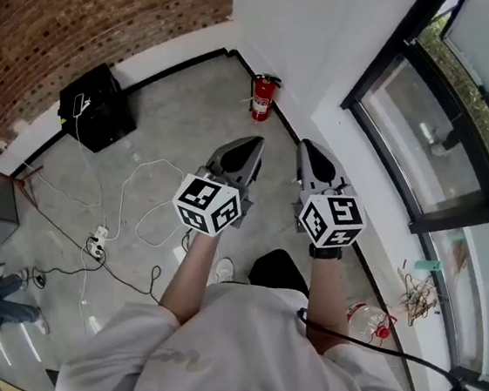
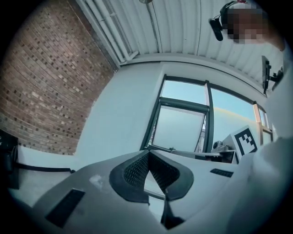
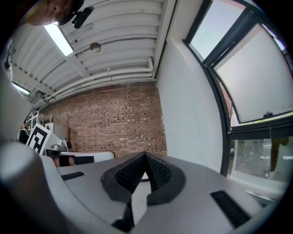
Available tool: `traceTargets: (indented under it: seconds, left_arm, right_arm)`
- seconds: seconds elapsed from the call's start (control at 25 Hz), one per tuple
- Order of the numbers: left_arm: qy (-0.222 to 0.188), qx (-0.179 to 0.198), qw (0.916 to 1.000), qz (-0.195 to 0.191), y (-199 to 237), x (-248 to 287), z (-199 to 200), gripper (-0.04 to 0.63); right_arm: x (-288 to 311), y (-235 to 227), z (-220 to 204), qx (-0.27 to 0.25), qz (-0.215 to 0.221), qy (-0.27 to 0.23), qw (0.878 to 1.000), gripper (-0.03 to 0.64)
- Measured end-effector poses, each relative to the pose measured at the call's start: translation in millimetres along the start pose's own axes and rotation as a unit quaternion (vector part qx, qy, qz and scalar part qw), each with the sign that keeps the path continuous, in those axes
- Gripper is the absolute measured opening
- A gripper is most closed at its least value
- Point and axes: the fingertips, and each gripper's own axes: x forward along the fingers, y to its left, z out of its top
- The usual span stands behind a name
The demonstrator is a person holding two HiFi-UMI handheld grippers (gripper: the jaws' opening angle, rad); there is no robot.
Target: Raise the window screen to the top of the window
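Both your forearms are stretched forward side by side, roughly level, over the grey concrete floor [image 1: 173,130], with the marker cubes facing up at you. The left gripper [image 1: 255,141] points ahead and slightly toward the dark-framed window [image 1: 391,67] on your right. In the left gripper view its jaws are fully together, tips meeting, nothing between the black ribbed pads [image 2: 137,168]. The right gripper [image 1: 307,145] runs parallel just beside it. Its jaws are also closed tip to tip and empty in the right gripper view, aimed at the red brick wall [image 3: 114,119] with the window off to its right. The pale translucent window screen [image 3: 256,87] sits inside that dark frame. Its lower rail crosses the pane with clear glass and greenery below. It's well apart from both grippers and neither touches it. A red fire extinguisher [image 1: 262,97] stands against the white wall [image 1: 333,34] ahead of the tips, and a clear plastic bottle with a red cap [image 1: 369,321] lies on the floor by your right elbow.
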Motion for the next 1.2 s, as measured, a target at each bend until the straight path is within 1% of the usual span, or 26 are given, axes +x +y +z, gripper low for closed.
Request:
traceTargets:
  seconds: [0.16,0.24,0.28,0.36,0.44,0.52,0.6,0.68,0.8,0.88,1.08,1.2]
  left_arm:
    - [-0.004,0.023,0.9977,-0.064,-25,105,-7,-0.006]
    - [0.003,0.022,0.9956,-0.091,-37,162,-18,-0.006]
    - [0.01,0.016,0.9944,-0.104,-45,192,-24,-0.008]
    - [0.021,0.009,0.9907,-0.134,-68,251,-29,-0.008]
    - [0.014,0.021,0.9858,-0.166,-97,305,-25,-0.006]
    - [0.006,0.033,0.9809,-0.192,-126,351,-24,-0.008]
    - [0.014,0.041,0.9749,-0.218,-153,390,-36,-0.008]
    - [0.04,0.045,0.9693,-0.238,-173,421,-56,-0.008]
    - [0.07,0.042,0.9609,-0.264,-194,463,-79,-0.008]
    - [0.082,0.046,0.953,-0.288,-212,492,-90,-0.008]
    - [0.102,0.062,0.9303,-0.347,-246,555,-109,-0.006]
    - [0.092,0.038,0.9189,-0.381,-259,607,-113,-0.008]
  right_arm:
    - [7,-98,7,0.01,-0.054,-0.02,0.998,0.0]
    - [7,-153,14,0.031,-0.078,-0.037,0.996,0.0]
    - [6,-180,22,0.038,-0.09,-0.045,0.994,0.0]
    - [4,-234,45,0.027,-0.116,-0.059,0.991,0.0]
    - [-2,-288,69,0.015,-0.141,-0.076,0.987,0.0]
    - [-14,-338,84,0.017,-0.168,-0.093,0.981,0.0]
    - [-29,-381,82,0.033,-0.199,-0.101,0.974,0.0]
    - [-42,-417,66,0.057,-0.228,-0.093,0.968,0.0]
    - [-57,-460,47,0.079,-0.263,-0.078,0.958,0.0]
    - [-68,-488,44,0.085,-0.291,-0.081,0.95,0.0]
    - [-80,-562,41,0.1,-0.352,-0.087,0.927,0.0]
    - [-73,-610,36,0.1,-0.388,-0.085,0.912,0.0]
